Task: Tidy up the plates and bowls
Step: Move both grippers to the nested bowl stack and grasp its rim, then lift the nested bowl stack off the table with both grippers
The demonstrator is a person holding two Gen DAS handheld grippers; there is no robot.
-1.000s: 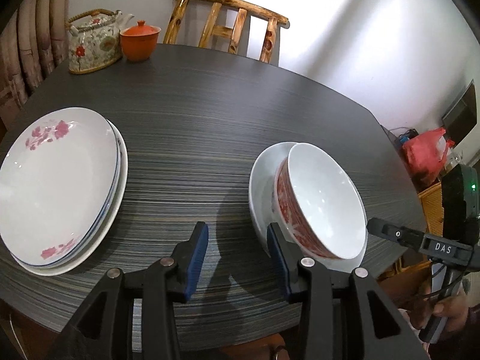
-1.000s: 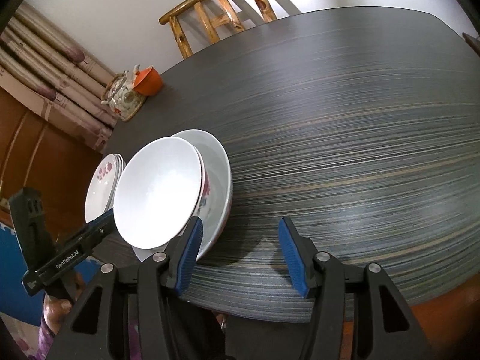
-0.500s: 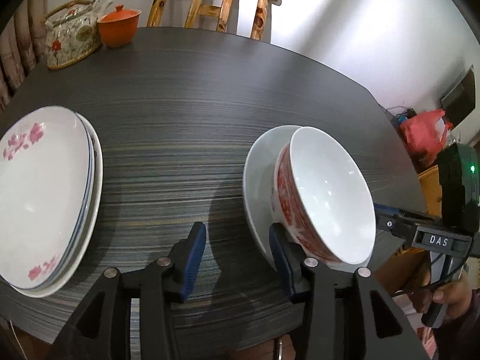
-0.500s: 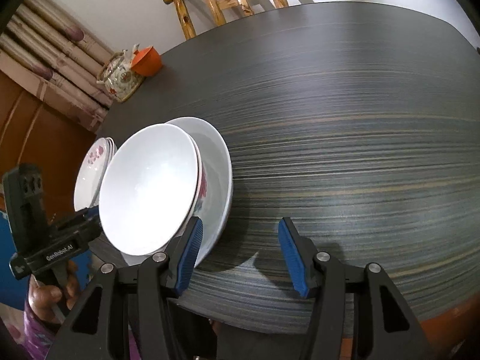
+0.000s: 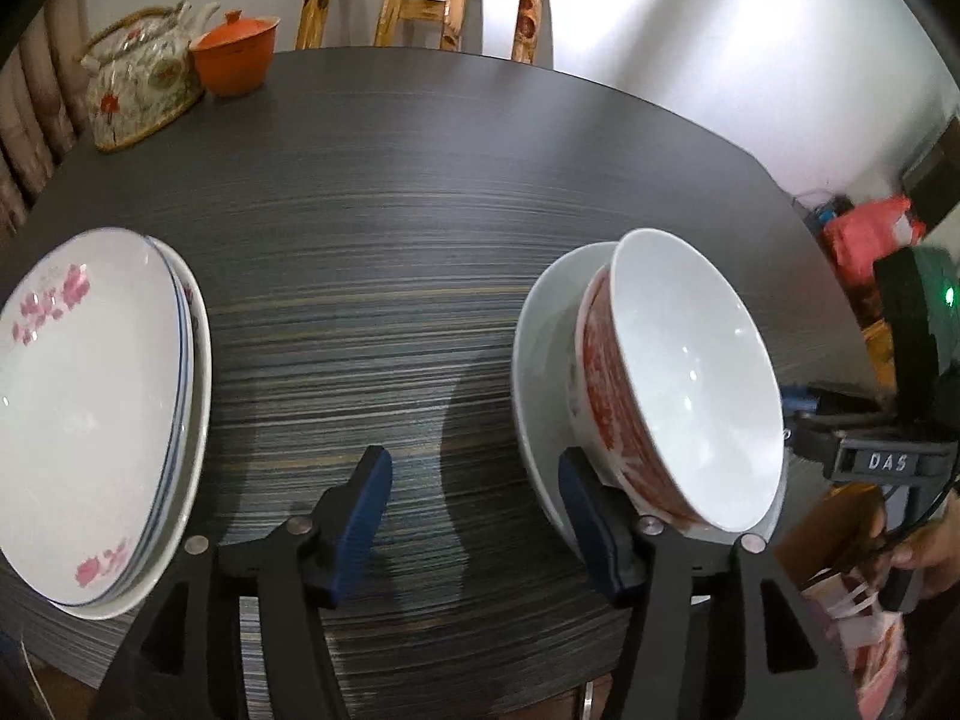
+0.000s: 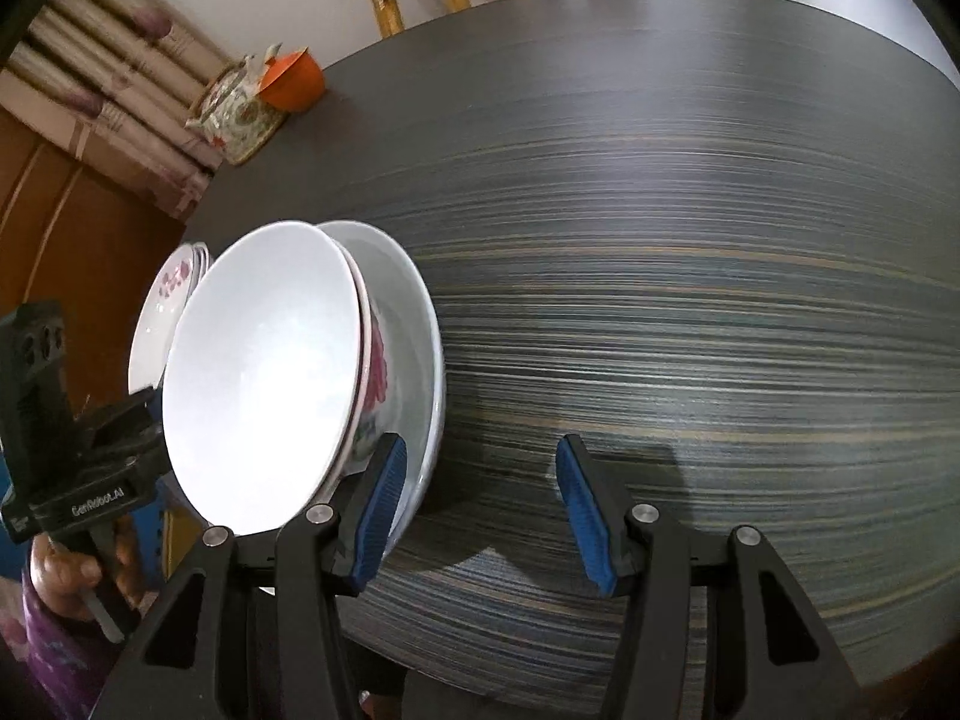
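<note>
A stack of white plates with pink flowers (image 5: 90,408) lies at the table's left; it also shows in the right wrist view (image 6: 171,294). A red-patterned bowl (image 5: 690,384) sits nested in a plain white bowl (image 5: 540,336) at the right near edge; the nested bowls also show in the right wrist view (image 6: 270,378). My left gripper (image 5: 474,516) is open and empty over the bare table, its right finger beside the white bowl's rim. My right gripper (image 6: 480,510) is open and empty, its left finger beside the same bowls.
A floral teapot (image 5: 141,78) and an orange lidded cup (image 5: 237,60) stand at the table's far left. A wooden chair (image 5: 432,0) stands behind the dark round table (image 5: 450,210). A red bag (image 5: 870,234) lies off the table to the right.
Both grippers have shifted slightly beside the nested bowls. The plates and bowls have not moved, and both grippers stay open.
</note>
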